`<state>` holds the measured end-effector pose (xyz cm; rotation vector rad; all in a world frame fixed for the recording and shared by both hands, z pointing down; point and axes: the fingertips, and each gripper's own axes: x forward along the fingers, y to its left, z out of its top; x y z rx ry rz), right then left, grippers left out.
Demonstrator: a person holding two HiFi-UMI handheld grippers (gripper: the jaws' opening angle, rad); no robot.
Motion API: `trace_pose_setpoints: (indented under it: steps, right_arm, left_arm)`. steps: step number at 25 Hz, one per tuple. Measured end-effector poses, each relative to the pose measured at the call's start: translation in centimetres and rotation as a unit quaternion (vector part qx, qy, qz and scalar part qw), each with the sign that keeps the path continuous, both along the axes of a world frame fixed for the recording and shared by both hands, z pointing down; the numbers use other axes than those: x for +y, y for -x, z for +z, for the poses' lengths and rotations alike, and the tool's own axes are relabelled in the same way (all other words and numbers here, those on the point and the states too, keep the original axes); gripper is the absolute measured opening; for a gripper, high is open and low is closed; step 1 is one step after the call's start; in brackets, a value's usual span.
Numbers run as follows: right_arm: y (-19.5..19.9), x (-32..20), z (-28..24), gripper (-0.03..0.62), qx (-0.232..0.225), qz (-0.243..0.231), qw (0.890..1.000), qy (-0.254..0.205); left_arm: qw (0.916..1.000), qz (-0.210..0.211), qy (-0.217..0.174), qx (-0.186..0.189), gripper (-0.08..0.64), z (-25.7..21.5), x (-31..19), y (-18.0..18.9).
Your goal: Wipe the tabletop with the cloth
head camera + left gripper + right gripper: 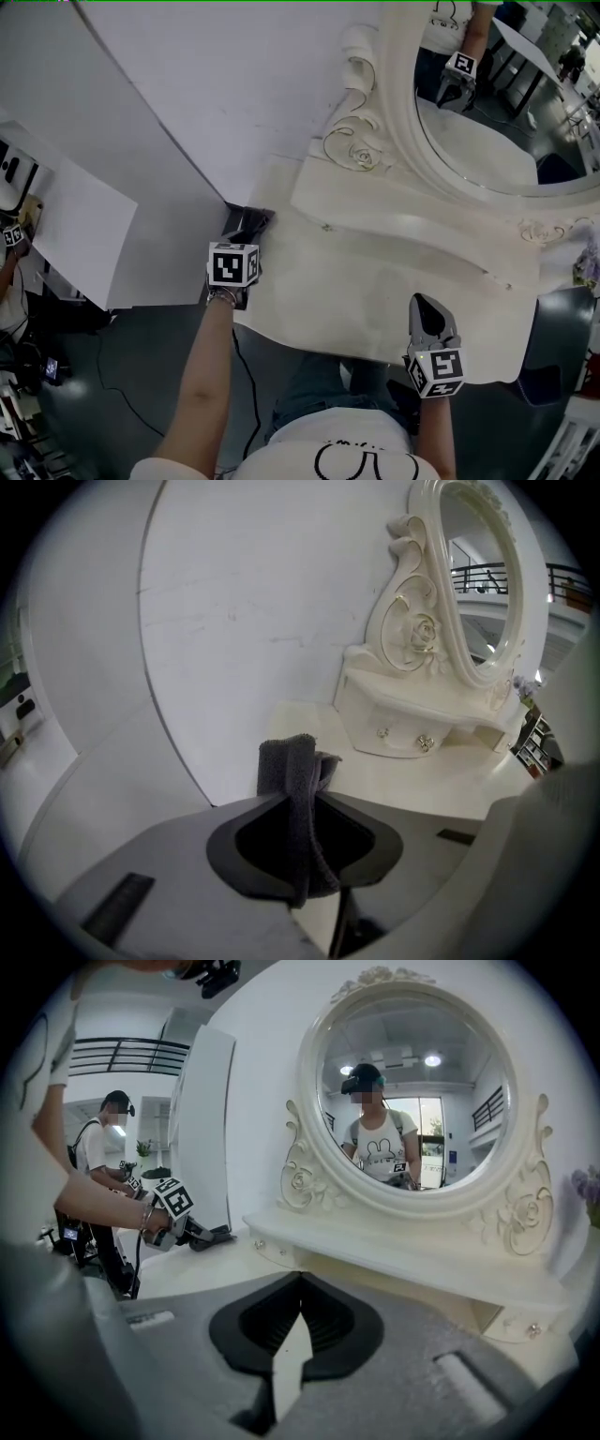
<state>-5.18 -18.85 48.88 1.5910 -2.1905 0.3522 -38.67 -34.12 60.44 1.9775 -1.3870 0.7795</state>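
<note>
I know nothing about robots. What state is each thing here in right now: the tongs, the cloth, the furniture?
Left tongs, shut on the cloth, at the tabletop's far corner.
Cloth, dark grey, bunched, pinched upright.
Right tongs, shut, holding nothing, above the tabletop's near edge.
Tabletop, cream, bare where it shows.
Mirror, upright, reflecting a person.
Drawers, shut.

I can read no text, number or brand anywhere -- the marker cubes (232,264) carry only black-and-white square patterns; the shirt (361,461) print is a drawing.
</note>
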Motion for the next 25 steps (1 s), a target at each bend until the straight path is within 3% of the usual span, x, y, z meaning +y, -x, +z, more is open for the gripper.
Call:
trace_pose_setpoints:
  steps: [9,15,25]
  right_arm:
    - [-0.3,0.1,-0.1,-0.003,0.004,-0.015,1.000,0.004]
    - [-1.9,0.8,-0.4,-0.003,0.001,-0.017,1.000,0.000]
    - [-7.7,3.1,-1.1,-0.003,-0.008,0.003,1.000,-0.006]
  left_arm:
    - [0.9996,0.018,0.018,-0.007,0.081,0.3,1.1,-1.5]
    - [0.9993,0.026,0.026,-0.002,0.080,0.5,2.0,-4.6]
    - [0.9989,0.009,0.044,0.017,0.081,0.4,4.2,-10.2]
